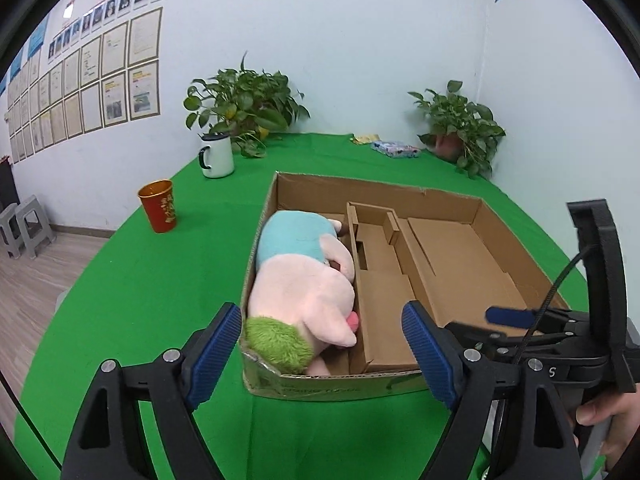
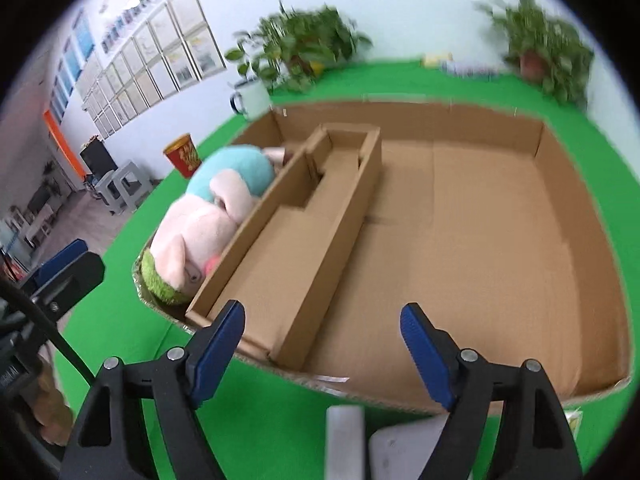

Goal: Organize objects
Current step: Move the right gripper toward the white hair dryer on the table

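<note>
A pink plush pig (image 1: 304, 284) with a blue top and green tuft lies in the left compartment of an open cardboard box (image 1: 476, 208) on the green table. It also shows in the right wrist view (image 2: 200, 236), in the same box (image 2: 580, 208). My left gripper (image 1: 322, 348) is open and empty, just in front of the box's near wall. My right gripper (image 2: 322, 344) is open and empty over the box's near edge; it also shows in the left wrist view (image 1: 516, 316). Two white objects (image 2: 346, 440) lie on the cloth below the right gripper, partly hidden.
A white mug (image 1: 217, 155), a red cup (image 1: 159, 211), two potted plants (image 1: 244, 104) (image 1: 460, 128) and a patterned packet (image 1: 396, 149) stand on the table beyond the box. Grey stools (image 1: 24, 228) stand on the floor at left. The box's right compartment (image 2: 480, 248) holds nothing.
</note>
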A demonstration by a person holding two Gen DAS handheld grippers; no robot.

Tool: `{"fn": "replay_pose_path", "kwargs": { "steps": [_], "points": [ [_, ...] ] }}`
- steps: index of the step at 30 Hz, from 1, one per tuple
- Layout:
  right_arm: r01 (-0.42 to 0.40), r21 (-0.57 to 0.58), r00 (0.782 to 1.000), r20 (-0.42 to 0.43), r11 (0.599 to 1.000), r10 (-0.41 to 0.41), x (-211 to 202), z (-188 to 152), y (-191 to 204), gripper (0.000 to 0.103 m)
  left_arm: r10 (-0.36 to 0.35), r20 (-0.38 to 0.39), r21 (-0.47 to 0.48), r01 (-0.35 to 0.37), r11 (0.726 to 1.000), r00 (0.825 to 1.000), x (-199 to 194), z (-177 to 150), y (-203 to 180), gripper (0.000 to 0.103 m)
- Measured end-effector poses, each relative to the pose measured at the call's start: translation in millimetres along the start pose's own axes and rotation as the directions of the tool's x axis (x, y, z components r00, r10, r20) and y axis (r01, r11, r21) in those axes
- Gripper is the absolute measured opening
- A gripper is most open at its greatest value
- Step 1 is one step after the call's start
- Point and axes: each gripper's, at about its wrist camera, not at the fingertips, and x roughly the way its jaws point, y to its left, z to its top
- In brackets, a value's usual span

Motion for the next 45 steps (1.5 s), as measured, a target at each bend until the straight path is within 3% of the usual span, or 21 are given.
{"fn": "replay_pose_path", "kwargs": {
  "steps": [2,6,8,10,13,15,17,19,23,27,30,31,33,36,39,40,45],
  "points": [
    [0.004,0.010,0.999,-0.033,1.000,-0.004,12.1,1.5,4.7,0.076,0.009,-0.009,0.016,-0.009,1.000,1.000,6.0,-0.6,-3.3,0.080],
    [0.005,0.026,0.993,-0.117,1.000,-0.002,37.9,0.1,10.0,0.042,0.023,-0.014,0.041,-0.022,0.999,1.000,11.9,-2.7,-5.5,0.080],
    [-0.015,0.011,0.994,-0.112,1.000,0.016,37.3,-2.5,12.3,0.032,0.031,-0.014,0.057,-0.030,0.998,0.999,13.7,-3.6,-6.2,0.080],
    [0.012,-0.030,0.994,-0.108,0.999,-0.015,33.1,-2.2,17.3,0.017,0.031,-0.017,0.063,-0.030,0.998,0.999,18.1,-4.6,-5.7,0.080],
    [0.020,-0.078,0.994,-0.101,0.997,-0.028,27.6,-2.8,17.7,0.016,0.030,-0.022,0.065,-0.029,0.997,0.999,25.4,-8.7,-5.5,0.080],
    [0.007,-0.088,0.997,-0.076,0.996,-0.014,20.7,-5.1,14.0,0.016,0.027,-0.036,0.071,-0.025,0.997,0.999,31.2,-13.7,-8.1,0.080],
    [0.020,-0.096,0.999,-0.029,0.995,-0.023,6.7,-9.9,11.3,0.026,0.023,-0.042,0.080,-0.020,0.997,0.999,34.1,-17.4,-11.7,0.080],
    [0.045,-0.112,0.997,0.070,0.993,-0.037,-22.0,-22.2,6.8,0.059,0.023,-0.040,0.089,-0.020,0.996,0.999,35.9,-20.5,-14.9,0.080],
    [0.019,-0.109,0.979,0.206,0.994,0.004,-82.2,-54.6,-7.0,0.067,0.029,-0.049,0.104,-0.024,0.994,0.998,37.5,-23.9,-22.2,0.080],
    [-0.141,-0.107,0.943,0.287,0.984,0.166,-150.0,-97.7,-11.5,0.072,0.012,-0.039,0.111,-0.008,0.994,0.999,32.0,-28.3,-45.0,0.081],
    [-0.327,-0.188,0.886,0.280,0.926,0.369,-190.4,-121.3,13.1,0.077,0.051,-0.020,0.197,-0.046,0.979,0.999,30.2,-26.3,-70.5,0.081],
    [-0.391,-0.242,0.857,0.256,0.888,0.447,-201.8,-129.0,30.6,0.077,0.054,-0.006,0.215,-0.052,0.975,0.998,29.3,-24.4,-78.4,0.081],
    [-0.465,-0.355,0.820,0.173,0.811,0.546,-210.9,-141.4,70.0,0.077,0.031,-0.002,0.215,-0.029,0.976,1.000,29.9,-21.0,-89.2,0.081],
    [-0.536,-0.494,0.773,0.040,0.684,0.634,-210.6,-160.7,122.3,0.077,0.020,-0.016,0.230,-0.016,0.973,1.000,32.8,-17.6,-102.2,0.081],
    [-0.555,-0.575,0.762,-0.061,0.601,0.645,-197.7,-169.9,163.9,0.077,0.031,0.000,0.275,-0.029,0.961,1.000,31.3,-17.8,-116.4,0.081],
    [-0.545,-0.603,0.768,-0.082,0.582,0.635,-192.8,-171.9,175.6,0.077,0.031,0.003,0.282,-0.031,0.959,1.000,30.5,-18.0,-119.1,0.081],
    [-0.542,-0.643,0.775,-0.134,0.541,0.618,-178.6,-170.2,194.1,0.069,0.032,0.007,0.313,-0.032,0.949,0.999,25.9,-21.0,-125.2,0.081]
  ]
}}
